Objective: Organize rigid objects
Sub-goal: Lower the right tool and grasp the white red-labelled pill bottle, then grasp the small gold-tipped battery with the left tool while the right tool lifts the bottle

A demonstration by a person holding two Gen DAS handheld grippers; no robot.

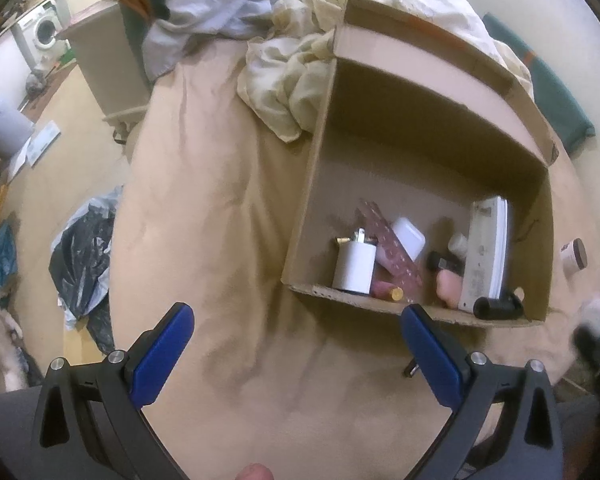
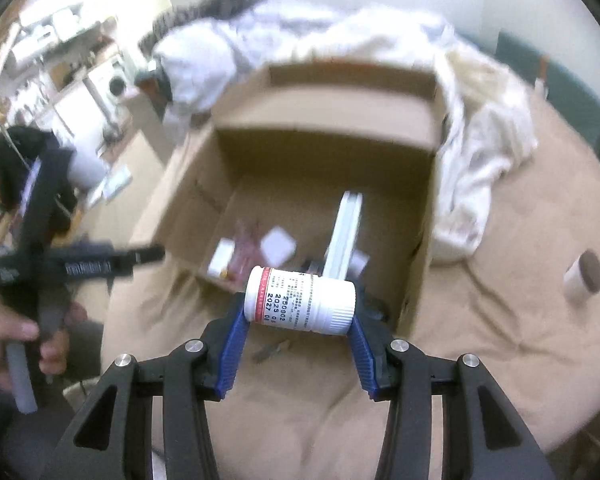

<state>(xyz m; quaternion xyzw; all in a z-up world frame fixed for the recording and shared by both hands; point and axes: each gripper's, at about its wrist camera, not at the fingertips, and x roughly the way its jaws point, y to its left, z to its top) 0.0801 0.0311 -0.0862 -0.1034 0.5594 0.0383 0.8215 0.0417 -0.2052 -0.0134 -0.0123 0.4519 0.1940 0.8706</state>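
Spread wide over bare tan bedding [image 1: 220,240], the left gripper [image 1: 296,344] holds nothing, its blue pads apart at about 6 o'clock of its own view. Toward 2 o'clock sits the cardboard box [image 1: 300,216], already holding a white plug [image 1: 354,268], a patterned pink strip [image 1: 388,240], a tall white device [image 1: 484,252] and a black cylinder [image 1: 496,307]. Further right, the right gripper [image 2: 298,320] is clamped end to end on a white pill bottle [image 2: 300,300], which hangs just short of the box's near edge. At 3 o'clock a brown-lidded jar [image 2: 584,276] lies on the bedding, outside the box. Judging by this, most items are packed; the bottle and jar remain.
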